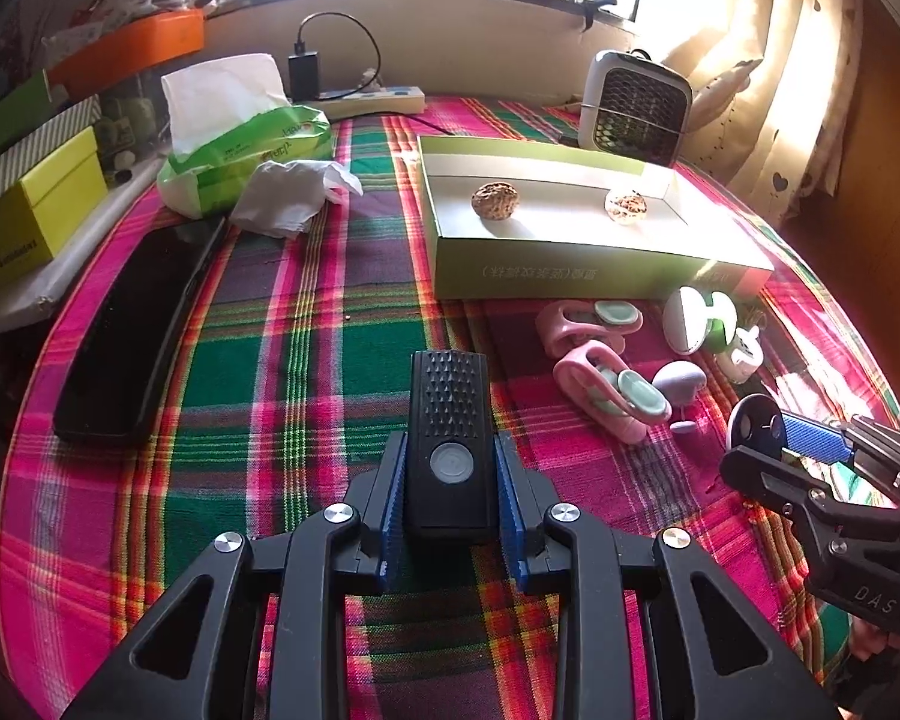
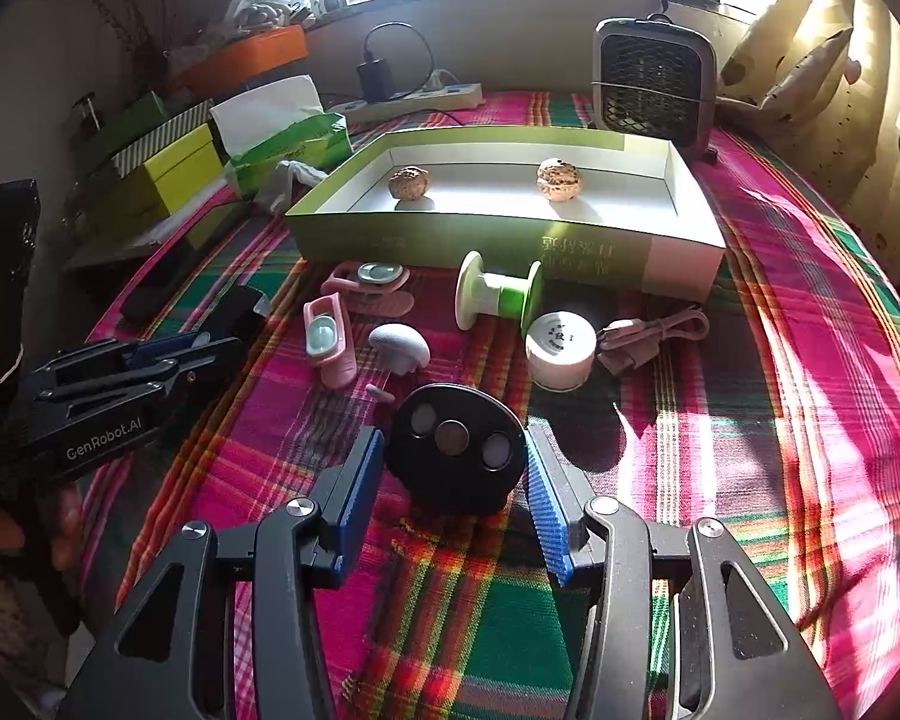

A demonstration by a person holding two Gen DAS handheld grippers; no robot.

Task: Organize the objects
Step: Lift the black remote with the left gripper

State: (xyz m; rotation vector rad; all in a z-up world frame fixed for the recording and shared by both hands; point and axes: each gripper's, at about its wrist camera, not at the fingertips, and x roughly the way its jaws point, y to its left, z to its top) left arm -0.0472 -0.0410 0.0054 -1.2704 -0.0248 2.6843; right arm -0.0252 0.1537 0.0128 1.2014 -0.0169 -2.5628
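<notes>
before the green box — left gripper pinching a black remote, right gripper clamping a black disc

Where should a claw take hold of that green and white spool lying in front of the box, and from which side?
Grip the green spool across its narrow green core, coming down from above. It lies on its side with the two wide white flanges standing up at either end, so fingers dropped between them straddle the core and the flanges should keep it from sliding out. The box close behind blocks a level approach from the far side.
</notes>
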